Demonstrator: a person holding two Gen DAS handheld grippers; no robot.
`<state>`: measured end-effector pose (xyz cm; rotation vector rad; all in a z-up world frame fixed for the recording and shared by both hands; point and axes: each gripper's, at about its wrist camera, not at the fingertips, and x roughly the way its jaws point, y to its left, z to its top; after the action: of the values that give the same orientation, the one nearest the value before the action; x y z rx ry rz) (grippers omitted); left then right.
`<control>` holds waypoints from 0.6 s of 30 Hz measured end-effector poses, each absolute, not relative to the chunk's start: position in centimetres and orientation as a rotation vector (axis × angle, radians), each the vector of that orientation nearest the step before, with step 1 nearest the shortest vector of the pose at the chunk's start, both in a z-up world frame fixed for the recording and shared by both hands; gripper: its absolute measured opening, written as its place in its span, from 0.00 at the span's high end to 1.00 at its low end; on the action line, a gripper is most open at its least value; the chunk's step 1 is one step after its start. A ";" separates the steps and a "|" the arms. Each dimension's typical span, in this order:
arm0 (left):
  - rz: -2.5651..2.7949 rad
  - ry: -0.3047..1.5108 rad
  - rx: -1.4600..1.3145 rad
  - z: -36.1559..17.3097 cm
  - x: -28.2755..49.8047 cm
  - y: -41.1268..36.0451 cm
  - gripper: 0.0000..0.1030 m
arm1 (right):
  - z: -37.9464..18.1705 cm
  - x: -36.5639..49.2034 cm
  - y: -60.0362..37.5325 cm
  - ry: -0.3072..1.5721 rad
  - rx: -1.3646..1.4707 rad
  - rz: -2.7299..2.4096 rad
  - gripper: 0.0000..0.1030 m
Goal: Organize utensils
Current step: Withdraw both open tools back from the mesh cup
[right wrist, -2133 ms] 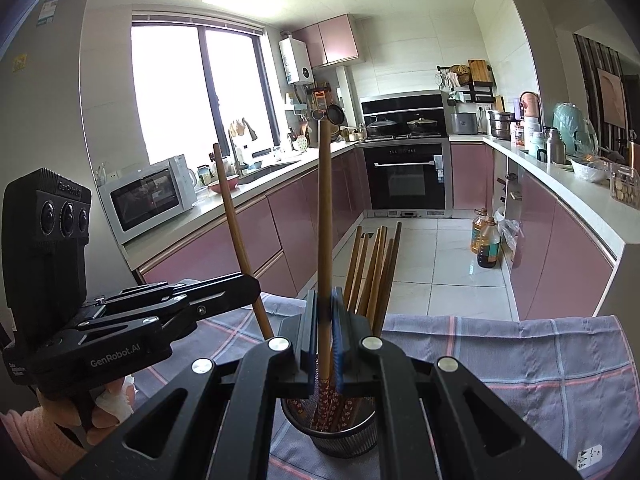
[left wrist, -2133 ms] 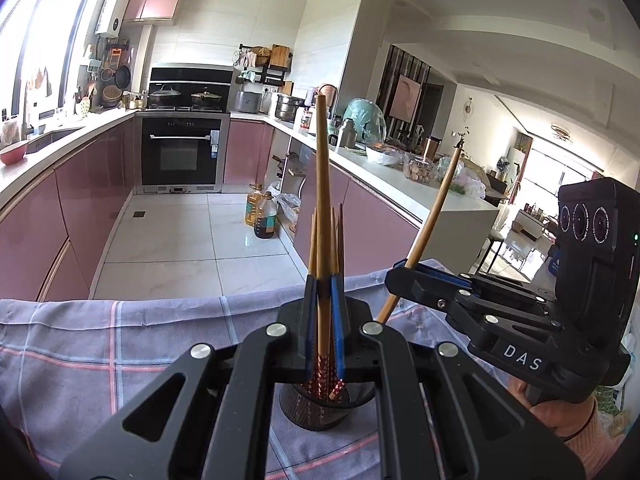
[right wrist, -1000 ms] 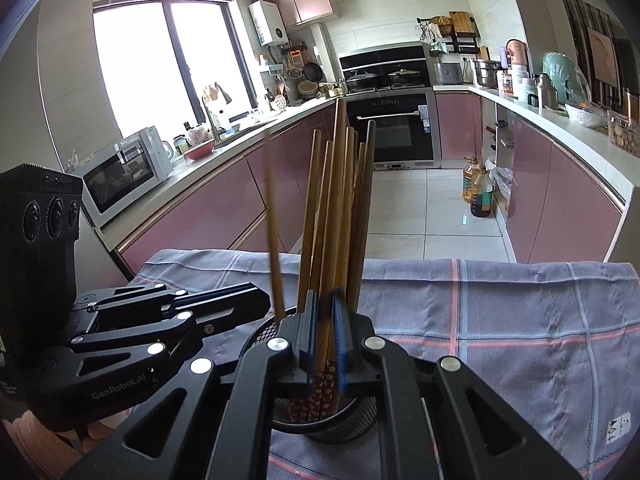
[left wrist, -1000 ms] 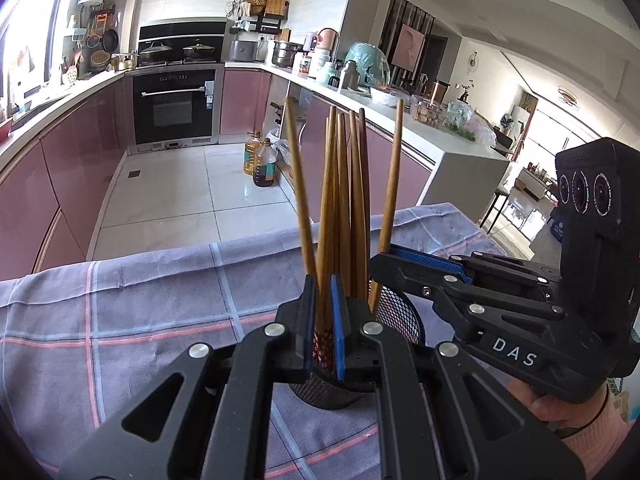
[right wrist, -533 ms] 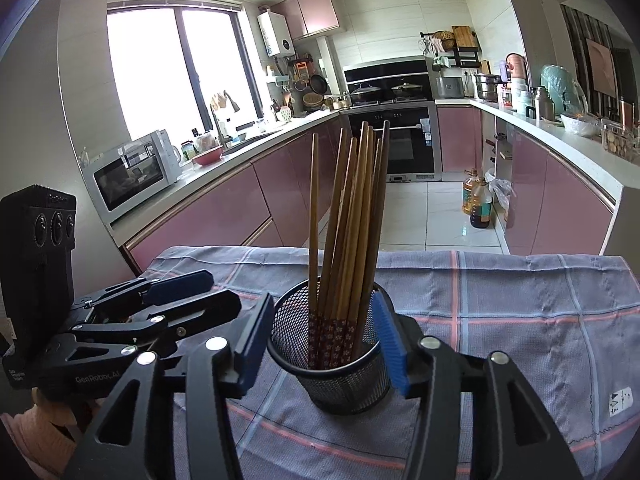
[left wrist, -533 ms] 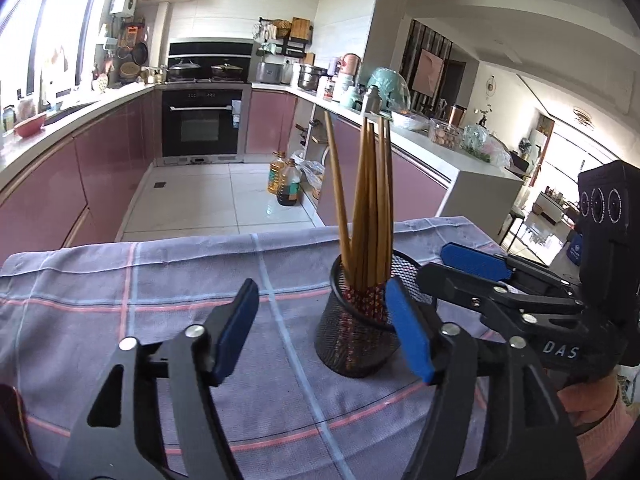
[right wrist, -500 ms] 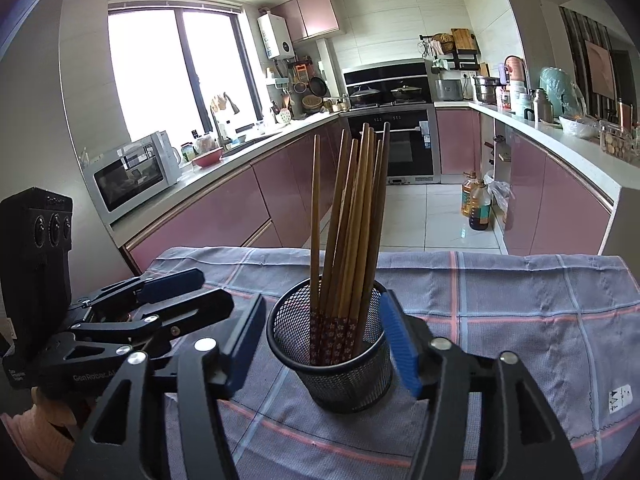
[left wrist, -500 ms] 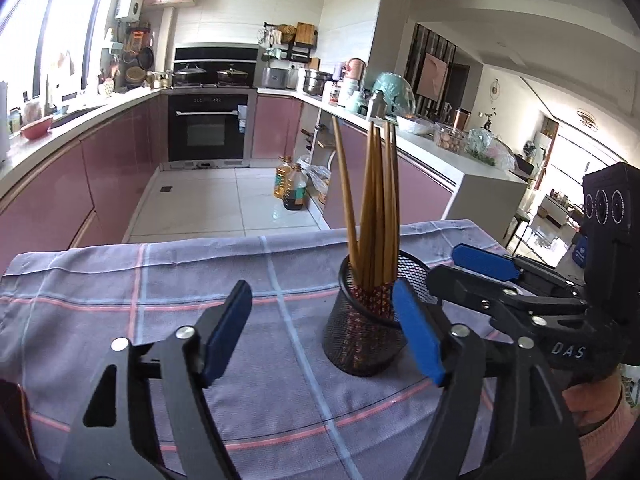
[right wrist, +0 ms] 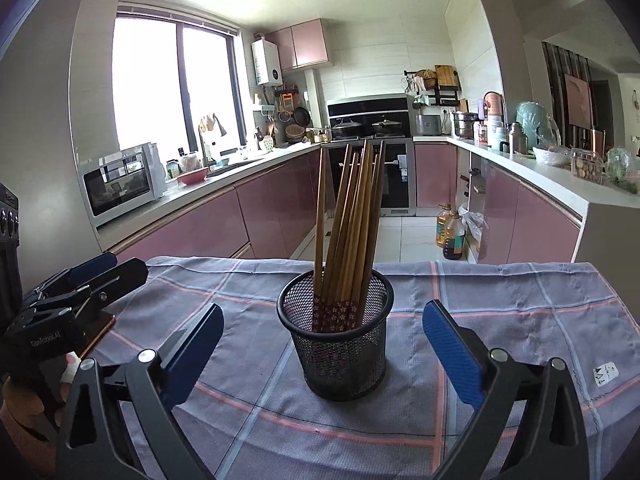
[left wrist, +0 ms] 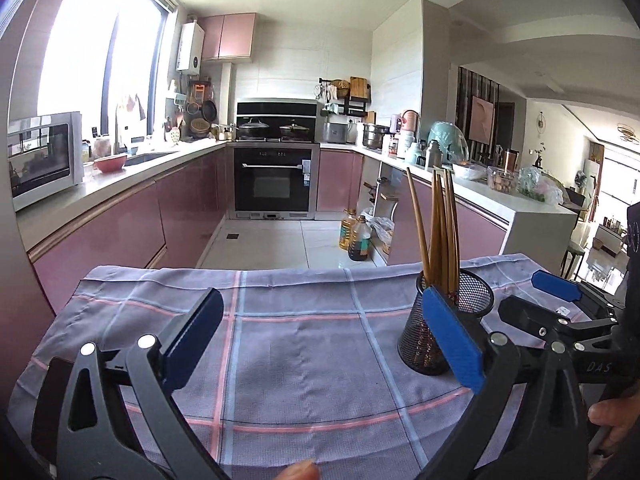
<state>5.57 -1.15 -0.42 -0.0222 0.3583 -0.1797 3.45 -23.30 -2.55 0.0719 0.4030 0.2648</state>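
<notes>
Chopsticks (right wrist: 348, 236): all upright in mesh cup (right wrist: 340, 344) on checked cloth (right wrist: 500, 320). Left gripper (left wrist: 320, 340) and right gripper (right wrist: 324, 344): jaws apart, empty. Sorting appears complete; none loose in view.

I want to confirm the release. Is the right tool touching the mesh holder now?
Apart. In the right wrist view, the right tool is open, and bare checked cloth shows between each blue pad and the mesh holder.
</notes>
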 end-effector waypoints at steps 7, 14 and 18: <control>-0.128 0.308 -0.016 -0.2 3.3 -0.8 0.05 | -2.3 1.5 -22.6 0.330 0.060 0.257 0.06; -0.107 0.291 -0.032 -0.2 2.1 -0.4 0.05 | -2.2 0.7 -22.3 0.299 0.056 0.254 0.06; -0.096 0.267 -0.033 0.0 1.4 -0.4 0.05 | -2.2 0.3 -22.2 0.286 0.058 0.252 0.06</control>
<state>1.45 -0.39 -0.03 -0.0327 0.2672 -0.0955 0.34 -22.24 -2.18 0.0585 0.2862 0.2519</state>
